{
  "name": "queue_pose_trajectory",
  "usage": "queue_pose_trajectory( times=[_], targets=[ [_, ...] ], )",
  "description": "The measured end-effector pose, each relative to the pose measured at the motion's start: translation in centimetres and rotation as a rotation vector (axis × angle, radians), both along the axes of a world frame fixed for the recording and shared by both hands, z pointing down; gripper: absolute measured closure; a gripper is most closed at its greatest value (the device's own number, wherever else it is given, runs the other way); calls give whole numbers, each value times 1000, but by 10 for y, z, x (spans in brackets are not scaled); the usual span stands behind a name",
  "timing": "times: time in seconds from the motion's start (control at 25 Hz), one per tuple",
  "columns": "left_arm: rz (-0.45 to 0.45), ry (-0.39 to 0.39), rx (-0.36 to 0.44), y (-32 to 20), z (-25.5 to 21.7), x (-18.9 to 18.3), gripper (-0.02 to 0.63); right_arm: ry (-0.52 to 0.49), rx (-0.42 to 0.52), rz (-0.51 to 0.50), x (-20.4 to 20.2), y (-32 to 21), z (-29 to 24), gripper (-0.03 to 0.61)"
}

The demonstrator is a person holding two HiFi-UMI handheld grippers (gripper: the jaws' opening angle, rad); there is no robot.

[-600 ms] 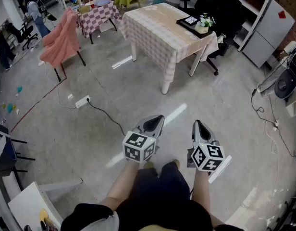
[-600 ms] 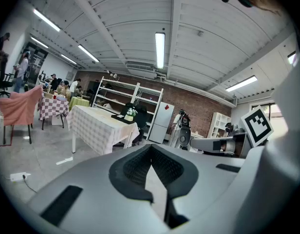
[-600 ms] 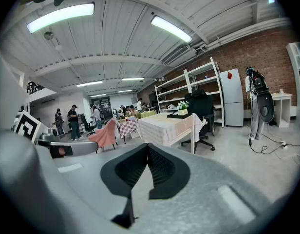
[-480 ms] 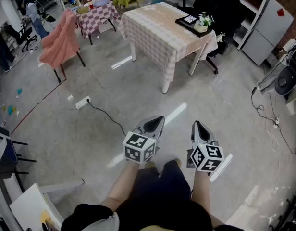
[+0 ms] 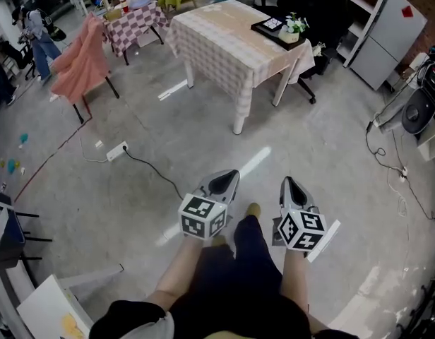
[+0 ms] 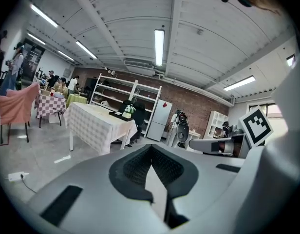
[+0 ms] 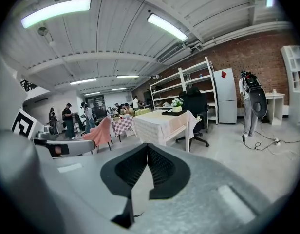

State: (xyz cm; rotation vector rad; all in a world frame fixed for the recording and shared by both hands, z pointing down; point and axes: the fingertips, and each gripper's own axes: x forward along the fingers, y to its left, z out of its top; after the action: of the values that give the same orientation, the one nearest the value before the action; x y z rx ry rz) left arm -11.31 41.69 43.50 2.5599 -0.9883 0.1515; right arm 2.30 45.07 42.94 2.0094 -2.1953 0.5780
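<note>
Stepping fwd: shoe now betw. left hand-held gripper & right hand-held gripper, jaws still together, empty.

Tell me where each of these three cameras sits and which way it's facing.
Head view: on the person's head, looking steeply down at the floor; shows the left gripper, right gripper, arms and legs.
Left gripper view: on the left gripper, facing level toward the checked table; own shut jaws below.
Right gripper view: on the right gripper, facing likewise; own shut jaws below.
Shared: all three show that table.
</note>
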Motion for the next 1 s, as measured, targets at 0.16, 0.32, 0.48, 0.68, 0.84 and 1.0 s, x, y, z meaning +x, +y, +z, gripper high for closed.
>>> queue_pose_trajectory(
  times=[0.16,0.32,0.48,0.68,0.84,1.0],
  targets=[
    [-23,-3,-1,-16,2,5,604,-1,1,-20,5,-22,2,574],
    [-40,-17,0,-42,1,15,604,-5,3,-47,13,-53,2,574],
    [-53,-25,10,-72,-6,28,604,-7,-1,-73,24,-86,-1,574],
    [-61,-34,24,-111,-12,49,604,-8,13,-96,42,-128,-8,574],
    [-66,-34,28,-141,-11,66,604,-2,16,-109,58,-158,-8,574],
    [-64,-41,28,-165,-8,85,604,-1,12,-119,75,-182,-5,574]
  ],
)
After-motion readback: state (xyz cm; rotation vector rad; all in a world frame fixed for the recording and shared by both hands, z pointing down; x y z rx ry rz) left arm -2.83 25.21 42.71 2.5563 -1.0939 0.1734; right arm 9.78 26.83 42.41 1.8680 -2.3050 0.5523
